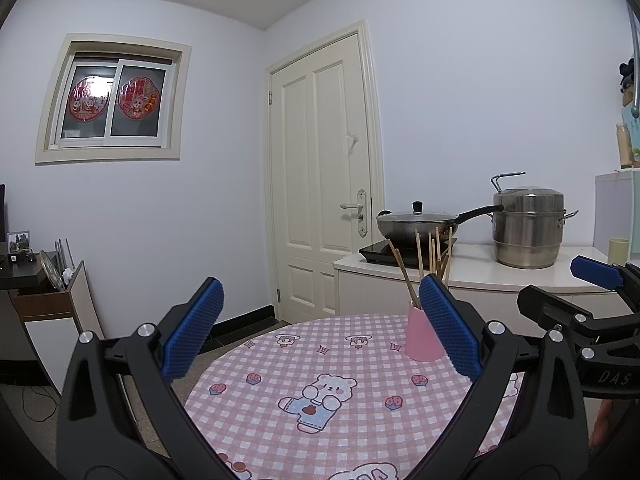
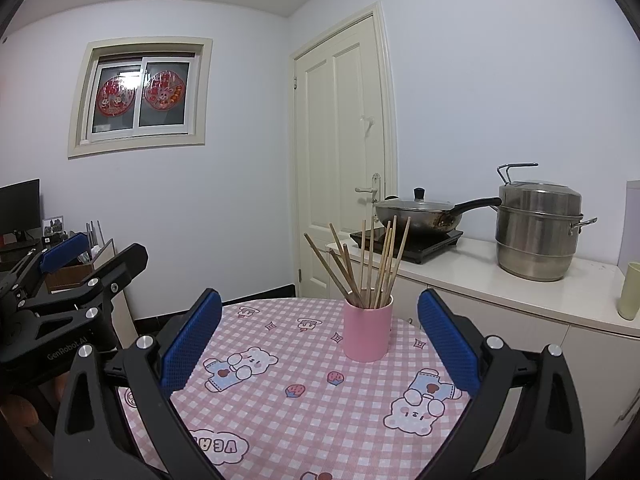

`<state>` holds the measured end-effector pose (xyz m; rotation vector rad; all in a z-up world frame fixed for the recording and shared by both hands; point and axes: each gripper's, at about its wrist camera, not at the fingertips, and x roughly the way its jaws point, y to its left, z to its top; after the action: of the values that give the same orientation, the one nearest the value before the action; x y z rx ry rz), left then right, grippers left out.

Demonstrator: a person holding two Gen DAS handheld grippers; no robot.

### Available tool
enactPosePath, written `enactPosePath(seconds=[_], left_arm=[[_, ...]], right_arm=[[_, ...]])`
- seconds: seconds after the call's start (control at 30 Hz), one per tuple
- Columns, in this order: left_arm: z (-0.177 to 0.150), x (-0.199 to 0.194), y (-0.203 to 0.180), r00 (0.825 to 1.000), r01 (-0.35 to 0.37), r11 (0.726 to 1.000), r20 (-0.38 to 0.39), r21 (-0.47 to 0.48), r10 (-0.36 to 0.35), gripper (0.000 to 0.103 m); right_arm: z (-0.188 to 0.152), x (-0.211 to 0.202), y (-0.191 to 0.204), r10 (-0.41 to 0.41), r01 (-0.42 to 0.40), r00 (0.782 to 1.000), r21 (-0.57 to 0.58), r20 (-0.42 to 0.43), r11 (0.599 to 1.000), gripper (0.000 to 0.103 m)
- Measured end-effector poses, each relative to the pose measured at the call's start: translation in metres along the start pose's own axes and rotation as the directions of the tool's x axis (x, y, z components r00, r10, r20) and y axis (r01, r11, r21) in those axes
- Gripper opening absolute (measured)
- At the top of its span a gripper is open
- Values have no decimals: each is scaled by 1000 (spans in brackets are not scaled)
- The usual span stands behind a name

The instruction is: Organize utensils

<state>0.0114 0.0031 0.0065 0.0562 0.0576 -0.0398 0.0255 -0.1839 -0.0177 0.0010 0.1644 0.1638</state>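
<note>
A pink cup stands upright on the round table with the pink checked cloth. Several wooden chopsticks stand in it, fanned out. In the left wrist view the cup sits at the table's far right, partly behind my right finger pad. My left gripper is open and empty above the table. My right gripper is open and empty, with the cup ahead between its fingers but farther away. Each gripper shows at the edge of the other's view.
A white counter stands right of the table with a lidded wok on an induction hob, a steel steamer pot and a pale green cup. A closed door is behind. A desk and low cabinet stand at the left.
</note>
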Motion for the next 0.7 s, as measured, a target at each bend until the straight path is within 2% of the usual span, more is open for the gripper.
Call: enactPosePath(seconds=[0.7], left_arm=[[0, 2, -1, 1000, 0, 1000, 0, 2, 0, 96]], right_arm=[[2, 4, -1, 6, -6, 1000, -7, -4, 1000, 95]])
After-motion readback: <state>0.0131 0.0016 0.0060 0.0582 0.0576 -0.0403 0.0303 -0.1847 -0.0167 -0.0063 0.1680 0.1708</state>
